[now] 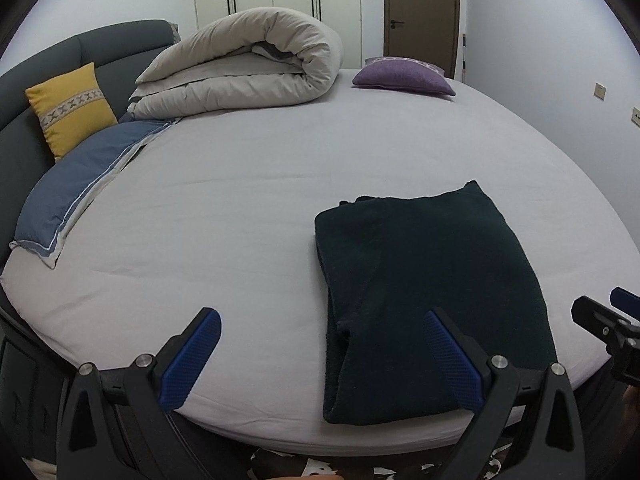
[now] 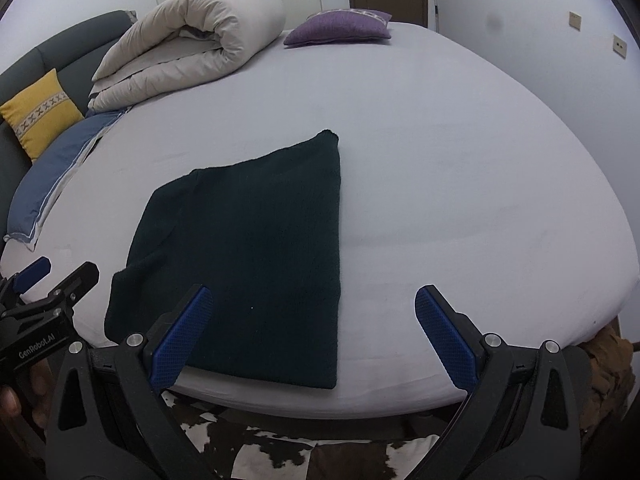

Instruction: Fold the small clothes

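A dark green knitted garment (image 1: 432, 280) lies folded lengthwise on the grey bed sheet (image 1: 240, 208), reaching to the near edge of the bed. My left gripper (image 1: 322, 328) is open, hovering over the bed's near edge; its right finger is above the garment's near left part, its left finger over bare sheet. In the right wrist view the same garment (image 2: 256, 248) lies flat. My right gripper (image 2: 314, 304) is open, with its left finger over the garment's near edge and its right finger over bare sheet. Neither gripper holds anything.
A rolled beige duvet (image 1: 248, 64) sits at the back of the bed, with a purple cushion (image 1: 404, 78) to its right. A blue pillow (image 1: 80, 184) and a yellow cushion (image 1: 70, 106) lie at the left by the dark headboard (image 1: 80, 48). A cowhide rug (image 2: 320, 456) covers the floor below.
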`<state>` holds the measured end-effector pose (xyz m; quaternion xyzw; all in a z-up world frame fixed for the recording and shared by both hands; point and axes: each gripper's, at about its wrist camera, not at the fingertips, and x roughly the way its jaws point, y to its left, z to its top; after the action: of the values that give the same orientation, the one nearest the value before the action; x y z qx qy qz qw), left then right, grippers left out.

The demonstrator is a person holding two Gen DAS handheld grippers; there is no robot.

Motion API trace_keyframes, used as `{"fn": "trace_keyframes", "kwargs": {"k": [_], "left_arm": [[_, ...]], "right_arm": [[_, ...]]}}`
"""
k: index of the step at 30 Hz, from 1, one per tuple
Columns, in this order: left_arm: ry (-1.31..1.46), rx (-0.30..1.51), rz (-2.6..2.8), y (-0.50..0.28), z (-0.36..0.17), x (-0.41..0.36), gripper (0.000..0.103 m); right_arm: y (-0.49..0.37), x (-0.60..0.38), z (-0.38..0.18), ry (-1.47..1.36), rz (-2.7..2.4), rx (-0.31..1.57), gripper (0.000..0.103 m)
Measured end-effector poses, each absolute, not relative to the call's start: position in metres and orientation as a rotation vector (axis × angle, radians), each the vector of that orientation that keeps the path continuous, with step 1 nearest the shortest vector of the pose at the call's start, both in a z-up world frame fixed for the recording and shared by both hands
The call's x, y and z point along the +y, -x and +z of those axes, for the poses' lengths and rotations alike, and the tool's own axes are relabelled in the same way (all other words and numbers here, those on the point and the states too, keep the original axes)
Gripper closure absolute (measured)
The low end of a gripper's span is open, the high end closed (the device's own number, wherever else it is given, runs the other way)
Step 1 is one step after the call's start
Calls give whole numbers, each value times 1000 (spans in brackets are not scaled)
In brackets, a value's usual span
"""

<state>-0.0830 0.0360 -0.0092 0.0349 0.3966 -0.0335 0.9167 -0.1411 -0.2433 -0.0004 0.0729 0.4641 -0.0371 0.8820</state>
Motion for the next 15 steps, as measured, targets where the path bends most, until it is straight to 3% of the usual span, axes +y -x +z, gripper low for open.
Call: {"fn": "trace_keyframes", "kwargs": {"k": [15], "left_arm": [[-79, 853, -76, 82, -22, 35, 0]], "right_arm": [[133, -239, -8, -130, -75, 986, 0]]}}
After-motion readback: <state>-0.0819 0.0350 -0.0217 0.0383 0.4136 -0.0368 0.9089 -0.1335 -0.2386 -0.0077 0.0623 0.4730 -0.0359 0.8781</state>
